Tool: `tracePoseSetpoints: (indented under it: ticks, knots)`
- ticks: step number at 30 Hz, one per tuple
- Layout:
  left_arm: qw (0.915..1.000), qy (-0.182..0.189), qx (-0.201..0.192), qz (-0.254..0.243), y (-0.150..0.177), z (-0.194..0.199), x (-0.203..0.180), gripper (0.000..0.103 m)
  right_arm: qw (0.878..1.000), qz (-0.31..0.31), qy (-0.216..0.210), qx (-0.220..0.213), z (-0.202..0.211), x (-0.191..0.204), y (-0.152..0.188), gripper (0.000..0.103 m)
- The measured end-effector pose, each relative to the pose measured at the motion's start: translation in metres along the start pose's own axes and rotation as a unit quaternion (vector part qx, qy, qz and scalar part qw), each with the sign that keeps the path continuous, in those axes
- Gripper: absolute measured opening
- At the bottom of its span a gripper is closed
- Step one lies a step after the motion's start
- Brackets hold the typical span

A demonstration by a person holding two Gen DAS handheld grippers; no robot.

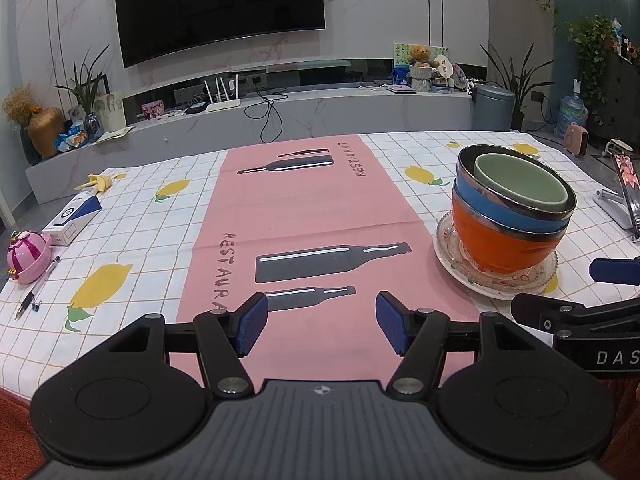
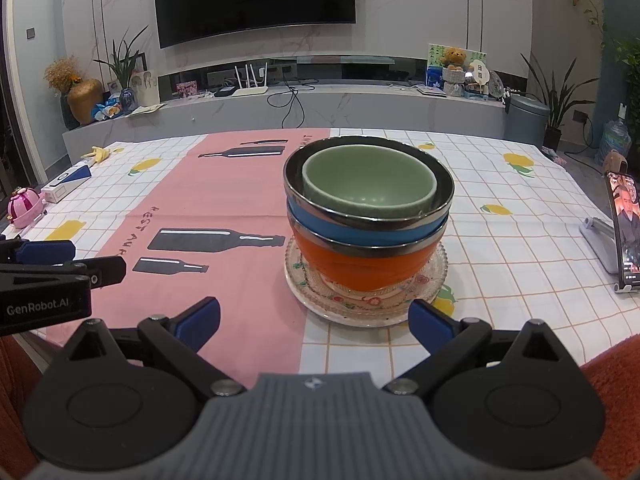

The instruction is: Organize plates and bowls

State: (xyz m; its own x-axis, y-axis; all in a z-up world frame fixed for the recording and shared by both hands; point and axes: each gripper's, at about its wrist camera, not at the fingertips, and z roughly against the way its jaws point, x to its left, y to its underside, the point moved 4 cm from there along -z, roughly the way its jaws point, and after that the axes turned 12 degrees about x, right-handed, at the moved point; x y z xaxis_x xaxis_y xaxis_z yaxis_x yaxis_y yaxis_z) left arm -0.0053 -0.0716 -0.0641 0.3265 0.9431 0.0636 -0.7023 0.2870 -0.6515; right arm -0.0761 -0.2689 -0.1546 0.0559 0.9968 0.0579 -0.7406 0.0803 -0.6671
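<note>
A stack stands on the table: a green bowl (image 2: pixel 368 184) sits inside a blue bowl (image 2: pixel 360 234), which sits in an orange bowl (image 2: pixel 360 266), all on a patterned glass plate (image 2: pixel 304 284) over a white plate (image 2: pixel 352 319). The stack also shows in the left wrist view (image 1: pixel 512 216). My right gripper (image 2: pixel 314 322) is open and empty, just in front of the stack. My left gripper (image 1: pixel 320 324) is open and empty over the pink runner (image 1: pixel 304 208), left of the stack. Each gripper's side shows in the other's view.
A phone on a stand (image 2: pixel 624 228) is at the right. A pink toy (image 1: pixel 26 256), a pen (image 1: pixel 38 286) and a blue-white box (image 1: pixel 74 220) lie at the left edge. A banana peel (image 1: pixel 100 182) lies far left. A TV console stands behind the table.
</note>
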Motion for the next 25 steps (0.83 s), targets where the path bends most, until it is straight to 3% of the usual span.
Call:
tracePoseSetpoints:
  ticks: [25]
  knots:
    - [1.0000,0.004,0.002,0.003,-0.0002,0.0000,-0.0009,0.074,1.000,0.004,0.000,0.001,-0.0012,0.0016,0.0007,0.098]
